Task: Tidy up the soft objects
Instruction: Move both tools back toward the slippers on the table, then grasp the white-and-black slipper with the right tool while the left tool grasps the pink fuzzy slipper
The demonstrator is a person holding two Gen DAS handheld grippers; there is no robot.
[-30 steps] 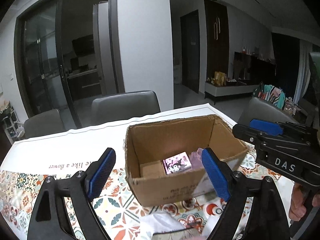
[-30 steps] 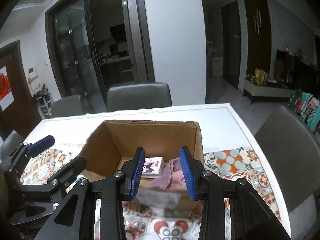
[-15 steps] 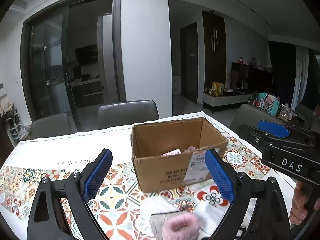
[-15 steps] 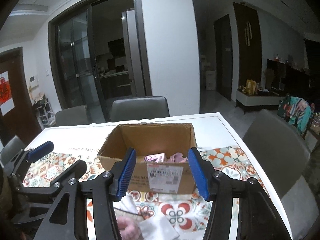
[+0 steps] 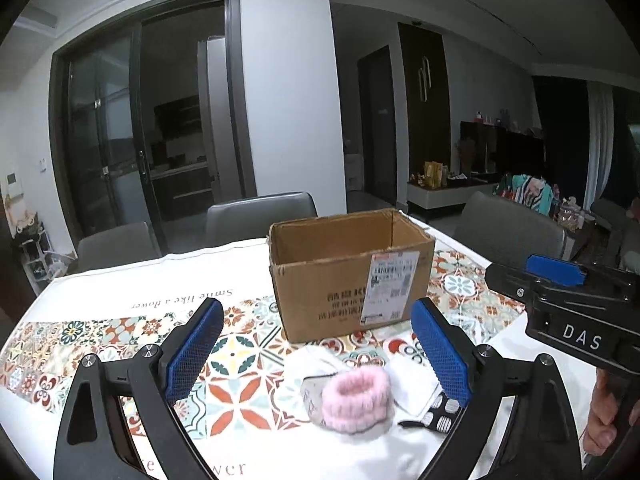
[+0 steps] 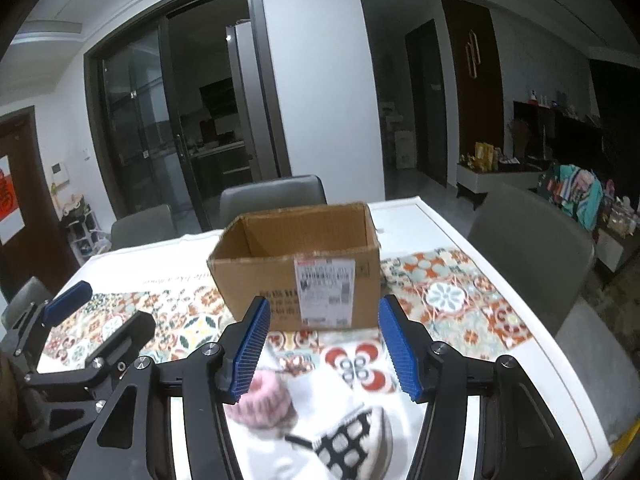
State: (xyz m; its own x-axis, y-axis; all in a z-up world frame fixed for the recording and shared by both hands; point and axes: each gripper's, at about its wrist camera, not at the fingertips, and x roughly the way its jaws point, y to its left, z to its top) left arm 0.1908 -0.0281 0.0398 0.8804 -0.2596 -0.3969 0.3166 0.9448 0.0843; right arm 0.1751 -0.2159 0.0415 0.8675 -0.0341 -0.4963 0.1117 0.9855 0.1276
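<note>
An open cardboard box [image 5: 352,276] stands on the patterned tablecloth; it also shows in the right wrist view [image 6: 300,272]. In front of it lie a fluffy pink band [image 5: 356,396], white cloths [image 5: 412,384] and a black-and-white checked item [image 5: 444,412]. The pink band [image 6: 264,400] and the checked item [image 6: 348,444] lie low between the right fingers. My left gripper [image 5: 316,356] is open and empty above the pile. My right gripper [image 6: 324,348] is open and empty, also seen at the right of the left wrist view [image 5: 560,292].
Grey chairs [image 5: 260,212] stand behind the table and another [image 6: 528,240] at its right side. The table's right edge [image 6: 560,344] is close. Glass doors and a dark living room lie beyond.
Both grippers pulled back and away from the box, whose inside is now out of sight. The right gripper opened wider. The pile of soft items came into view.
</note>
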